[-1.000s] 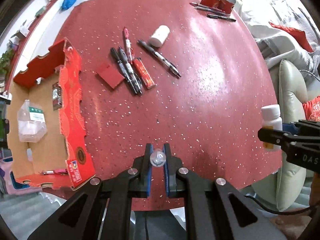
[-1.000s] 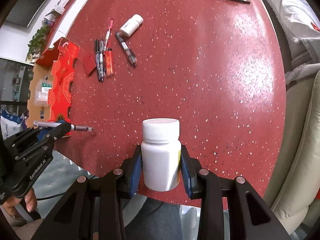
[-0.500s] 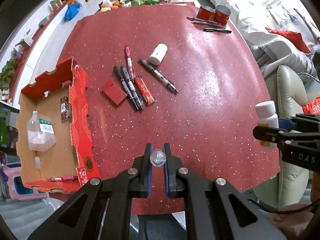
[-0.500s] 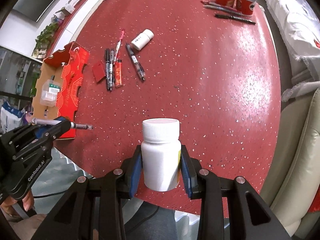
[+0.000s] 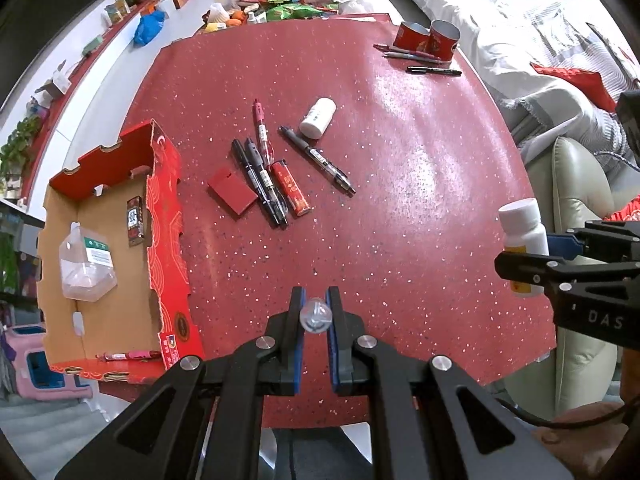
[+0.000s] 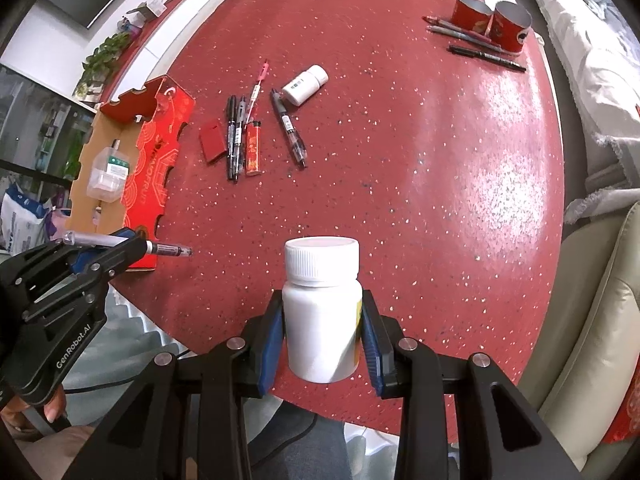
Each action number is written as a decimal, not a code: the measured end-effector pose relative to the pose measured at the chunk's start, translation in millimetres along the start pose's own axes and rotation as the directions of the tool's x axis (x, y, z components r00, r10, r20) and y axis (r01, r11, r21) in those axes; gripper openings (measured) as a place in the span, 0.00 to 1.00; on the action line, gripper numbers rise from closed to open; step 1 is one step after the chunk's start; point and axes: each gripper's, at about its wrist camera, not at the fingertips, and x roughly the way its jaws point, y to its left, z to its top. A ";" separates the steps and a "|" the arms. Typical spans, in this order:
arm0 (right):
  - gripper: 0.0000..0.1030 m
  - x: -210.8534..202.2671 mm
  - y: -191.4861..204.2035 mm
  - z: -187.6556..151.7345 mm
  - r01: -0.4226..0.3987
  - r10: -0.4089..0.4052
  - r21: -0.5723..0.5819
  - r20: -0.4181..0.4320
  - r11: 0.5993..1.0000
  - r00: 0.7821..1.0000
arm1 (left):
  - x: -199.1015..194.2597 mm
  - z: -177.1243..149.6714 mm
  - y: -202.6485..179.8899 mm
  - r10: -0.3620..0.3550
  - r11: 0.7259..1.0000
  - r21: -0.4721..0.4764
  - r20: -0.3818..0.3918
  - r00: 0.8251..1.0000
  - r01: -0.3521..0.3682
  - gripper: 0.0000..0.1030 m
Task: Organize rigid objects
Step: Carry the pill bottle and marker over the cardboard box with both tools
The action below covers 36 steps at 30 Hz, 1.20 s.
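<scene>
White bottle (image 6: 322, 312) in right fingers (image 6: 370, 344) — pen (image 5: 315, 315) in left

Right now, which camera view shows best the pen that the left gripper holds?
The right wrist view: the pen lies side-on in the left gripper. The left wrist view shows only the pen's clear round end, seen end-on.
</scene>
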 end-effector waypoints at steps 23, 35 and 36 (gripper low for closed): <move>0.36 -9.7 27.0 16.8 0.031 -0.029 -0.073 0.031 0.997 0.999 | -23.7 -3.4 42.2 0.012 0.991 -0.132 0.082 0.997 -0.001 0.10; 0.36 -16.3 70.9 42.5 0.033 -0.026 -0.095 0.070 0.995 0.997 | -38.3 4.0 109.1 0.017 0.975 -0.222 0.138 0.990 0.014 0.10; 0.36 -16.2 76.7 45.3 0.033 -0.026 -0.100 0.073 0.994 0.997 | -39.1 4.0 116.6 0.018 0.973 -0.231 0.141 0.990 0.016 0.10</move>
